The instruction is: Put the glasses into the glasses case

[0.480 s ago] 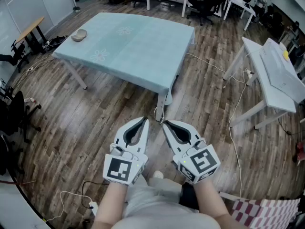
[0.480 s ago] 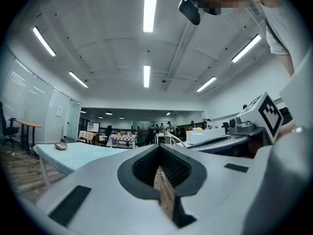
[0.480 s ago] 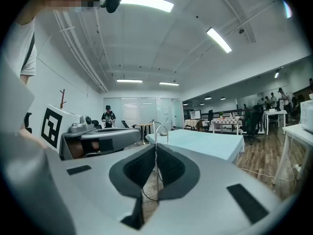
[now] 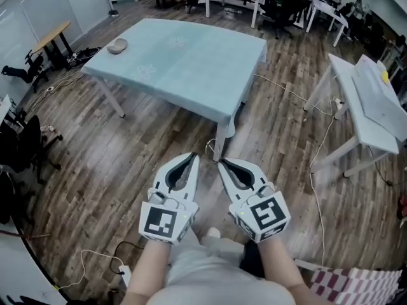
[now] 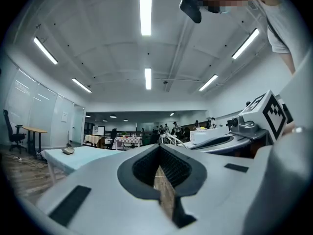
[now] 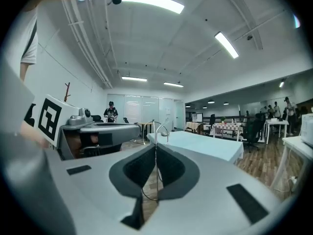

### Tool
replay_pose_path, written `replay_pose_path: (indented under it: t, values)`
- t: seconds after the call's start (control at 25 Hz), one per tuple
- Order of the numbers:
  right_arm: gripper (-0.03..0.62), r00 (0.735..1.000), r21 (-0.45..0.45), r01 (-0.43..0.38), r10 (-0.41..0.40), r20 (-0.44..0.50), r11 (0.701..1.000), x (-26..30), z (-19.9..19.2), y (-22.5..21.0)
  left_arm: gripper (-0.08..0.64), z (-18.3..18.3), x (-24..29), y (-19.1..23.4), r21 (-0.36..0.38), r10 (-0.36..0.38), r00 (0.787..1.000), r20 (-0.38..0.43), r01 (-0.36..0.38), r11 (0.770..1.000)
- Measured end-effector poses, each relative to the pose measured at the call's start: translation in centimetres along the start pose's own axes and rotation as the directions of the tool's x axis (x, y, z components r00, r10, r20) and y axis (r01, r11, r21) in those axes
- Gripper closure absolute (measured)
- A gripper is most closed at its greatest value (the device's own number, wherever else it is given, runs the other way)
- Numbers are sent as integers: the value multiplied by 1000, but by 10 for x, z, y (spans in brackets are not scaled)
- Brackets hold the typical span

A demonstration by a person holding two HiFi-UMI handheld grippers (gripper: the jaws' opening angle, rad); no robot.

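Observation:
The glasses case (image 4: 117, 45) is a small grey oval on the far left corner of the light blue table (image 4: 191, 62). In the left gripper view the case (image 5: 67, 151) shows far off at the left. My right gripper (image 4: 220, 162) is shut on the thin wire-framed glasses (image 6: 156, 131), whose loops stick out past the jaws; in the head view the glasses (image 4: 210, 147) are only a faint loop. My left gripper (image 4: 193, 157) is shut with nothing in it, tip to tip beside the right one. Both are held over the wood floor, short of the table's near corner.
A white desk (image 4: 375, 107) stands at the right with cables on the floor beside it. Office chairs (image 4: 25, 145) and a small desk (image 4: 54, 37) line the left side. More tables, chairs and people fill the back of the room.
Both grippers keep nearly the same pose. The head view has shifted a little, so the table and case sit slightly further right in the picture.

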State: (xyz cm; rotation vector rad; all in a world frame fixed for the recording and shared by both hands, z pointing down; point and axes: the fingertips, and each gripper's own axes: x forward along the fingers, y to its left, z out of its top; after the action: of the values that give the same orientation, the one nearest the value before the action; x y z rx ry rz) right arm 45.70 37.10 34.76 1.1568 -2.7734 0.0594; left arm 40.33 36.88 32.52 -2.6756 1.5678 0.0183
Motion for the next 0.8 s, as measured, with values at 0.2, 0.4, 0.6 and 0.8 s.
replay_pose_path:
  t: [0.2,0.4,0.6,0.8]
  values:
    - [578,1000,2,-8,8,7,1000,9,3,4,552,1,-2,15,1,26,1000,0,-26,1000]
    - [578,1000,16,-27,27,11,1000,28,5,5,552,1,1,37,-4,51,999,5,-51,999]
    - [578,999,21,-41,41,16,999,58,11,7,552,0,6,66,-8,63,998,8,-63,998]
    - [578,999,33,-50,49,13,998,94,16,11,552,-1,11,103,-19,76,997,14,-76,997]
